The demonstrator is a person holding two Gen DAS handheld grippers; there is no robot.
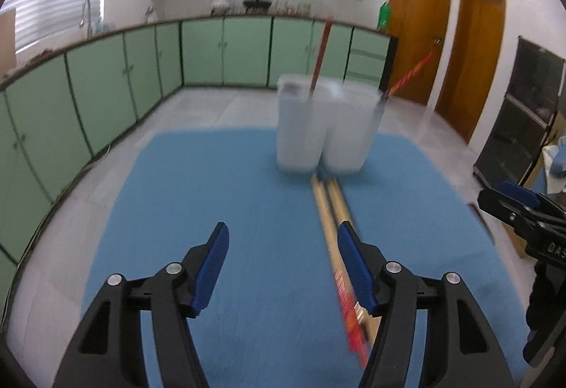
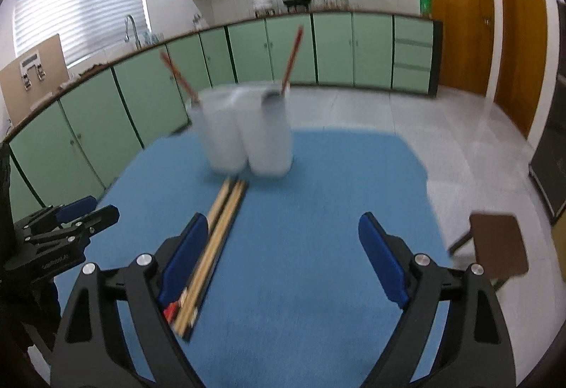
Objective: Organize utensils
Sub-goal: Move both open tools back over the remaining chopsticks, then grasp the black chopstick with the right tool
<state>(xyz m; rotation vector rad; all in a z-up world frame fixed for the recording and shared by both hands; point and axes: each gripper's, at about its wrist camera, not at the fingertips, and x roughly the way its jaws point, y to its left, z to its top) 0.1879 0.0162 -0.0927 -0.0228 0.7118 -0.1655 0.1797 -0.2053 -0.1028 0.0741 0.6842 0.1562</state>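
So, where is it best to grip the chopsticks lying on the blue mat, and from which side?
Probably mid-shaft, from above: the chopsticks lie flat on the blue mat, side by side, tips toward the white holders. Set the jaws across their width.

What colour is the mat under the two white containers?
The mat is plain blue, seen best in the right wrist view, with the containers standing at its far end.

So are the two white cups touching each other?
Cannot tell. In both wrist views the two white cups stand side by side on the blue mat, but blur hides whether they meet.
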